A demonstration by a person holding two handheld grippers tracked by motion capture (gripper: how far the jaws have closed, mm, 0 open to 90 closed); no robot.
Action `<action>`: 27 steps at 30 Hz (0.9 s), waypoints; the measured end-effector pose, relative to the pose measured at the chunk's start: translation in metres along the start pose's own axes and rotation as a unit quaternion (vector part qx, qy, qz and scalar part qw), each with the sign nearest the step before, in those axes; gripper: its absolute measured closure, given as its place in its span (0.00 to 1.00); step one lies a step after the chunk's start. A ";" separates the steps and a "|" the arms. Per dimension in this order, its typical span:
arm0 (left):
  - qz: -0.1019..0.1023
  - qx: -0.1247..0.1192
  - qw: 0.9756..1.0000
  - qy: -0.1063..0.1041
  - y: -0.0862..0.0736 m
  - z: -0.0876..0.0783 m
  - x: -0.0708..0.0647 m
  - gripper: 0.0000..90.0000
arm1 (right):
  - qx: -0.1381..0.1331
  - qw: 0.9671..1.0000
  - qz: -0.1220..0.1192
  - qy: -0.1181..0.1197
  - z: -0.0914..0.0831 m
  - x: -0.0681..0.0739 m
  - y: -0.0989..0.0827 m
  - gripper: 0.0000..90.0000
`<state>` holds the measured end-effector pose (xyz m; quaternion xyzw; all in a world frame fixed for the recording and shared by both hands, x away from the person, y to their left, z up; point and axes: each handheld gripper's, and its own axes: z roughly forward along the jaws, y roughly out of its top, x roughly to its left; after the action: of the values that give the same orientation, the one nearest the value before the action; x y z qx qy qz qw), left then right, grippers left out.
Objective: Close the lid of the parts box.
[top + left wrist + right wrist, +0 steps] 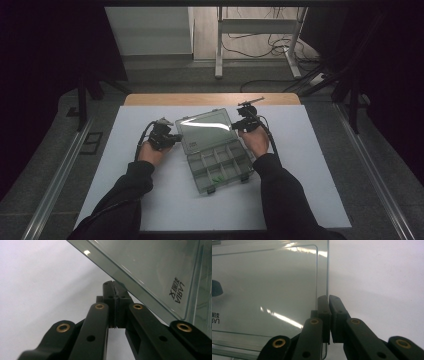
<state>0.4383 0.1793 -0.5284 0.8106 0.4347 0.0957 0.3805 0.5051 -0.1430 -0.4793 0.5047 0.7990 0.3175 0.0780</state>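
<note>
A clear grey compartment box (220, 167) lies on the white mat with its lid (205, 127) raised and catching a glare. My left gripper (175, 137) is at the lid's left edge. In the left gripper view its jaws (114, 288) are shut, tips right against the lid's rim (150, 265); I cannot tell whether they pinch it. My right gripper (235, 126) is at the lid's right corner. In the right gripper view it (328, 298) is shut on the lid's thin edge (267, 285), which runs down between the jaws. A small green item (217, 179) lies in a front compartment.
The white mat (310, 165) covers a wooden table whose far edge (210, 98) shows behind the box. Black latches (211, 190) hang at the box's front. Beyond the table are a white frame stand (255, 45) and floor cables. Dark curtains flank both sides.
</note>
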 end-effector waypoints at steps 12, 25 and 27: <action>-0.014 -0.030 0.999 -0.028 0.005 -0.005 0.002 1.00 | -0.003 1.000 -0.008 0.006 -0.008 -0.002 -0.001 0.93; -0.016 -0.045 0.998 -0.049 0.015 -0.014 -0.004 0.99 | -0.006 1.000 -0.023 0.013 -0.021 0.000 -0.003 0.94; -0.010 -0.043 0.998 -0.049 0.016 -0.016 -0.005 0.99 | -0.007 1.000 -0.025 0.013 -0.022 0.000 -0.004 0.94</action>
<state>0.4379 0.1788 -0.5048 0.7925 0.4195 0.0709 0.4370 0.4921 -0.1536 -0.4639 0.4801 0.8100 0.3274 0.0787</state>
